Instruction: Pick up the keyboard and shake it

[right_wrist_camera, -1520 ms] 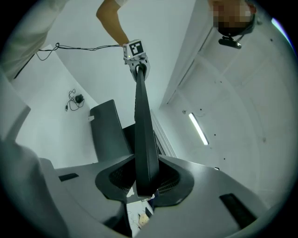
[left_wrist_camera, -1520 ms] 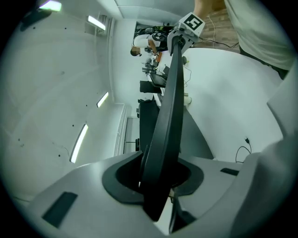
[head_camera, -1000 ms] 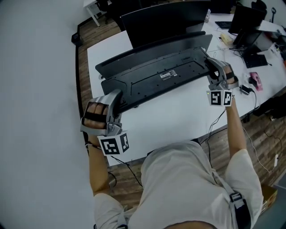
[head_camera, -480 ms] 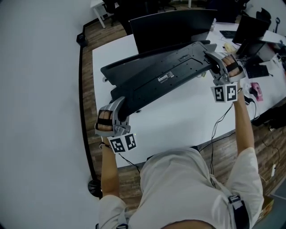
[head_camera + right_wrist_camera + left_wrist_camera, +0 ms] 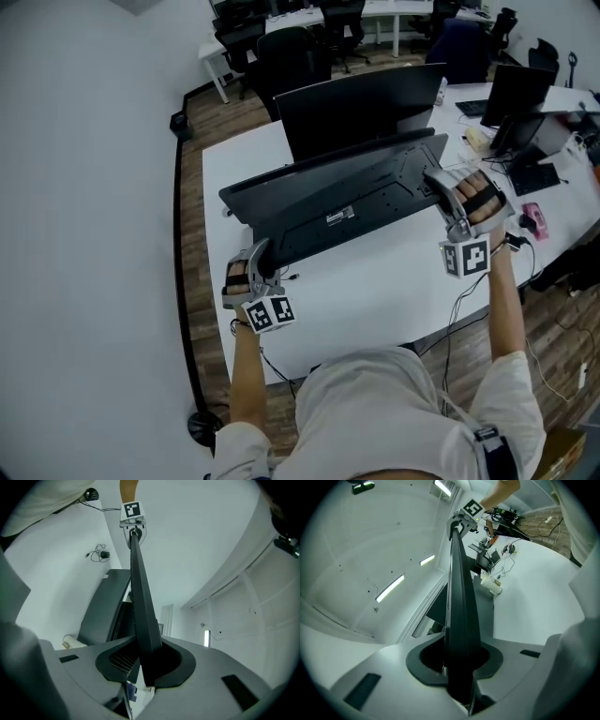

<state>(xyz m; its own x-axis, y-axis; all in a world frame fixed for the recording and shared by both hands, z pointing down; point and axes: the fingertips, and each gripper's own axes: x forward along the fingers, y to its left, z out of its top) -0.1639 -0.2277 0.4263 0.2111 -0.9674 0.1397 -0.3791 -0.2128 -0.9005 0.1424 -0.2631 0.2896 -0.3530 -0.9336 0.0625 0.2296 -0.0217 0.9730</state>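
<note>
The keyboard [image 5: 342, 202] is being carried above the white table [image 5: 375, 281], flipped so that its underside and label are turned up to the head view, and it is stretched slantwise just in front of the dark monitor [image 5: 361, 103]. It is pinched at both ends. The left tool [image 5: 257, 258] is clamped on the lower, nearer end, and the right tool [image 5: 439, 185] is clamped on the higher, farther end. In each gripper view the thin black edge is seen running straight out from between the jaws, which are pressed onto it with nothing else caught between them. Now for the change: a second ago both tools were held large and close under the head camera, and half a second ago they were already smaller. They are now seen smaller again and lower over the table, with the left end dipped close to the near-left part of the table. The keyboard has been swung down and away, which reads as the downstroke of a shake. The pick-up can therefore be counted as done and the shaking as under way. Whether the lowest edge is quite clear of the table cannot be told, though no contact is seen. Both grips will need to be kept firm when the swing is reversed.
</note>
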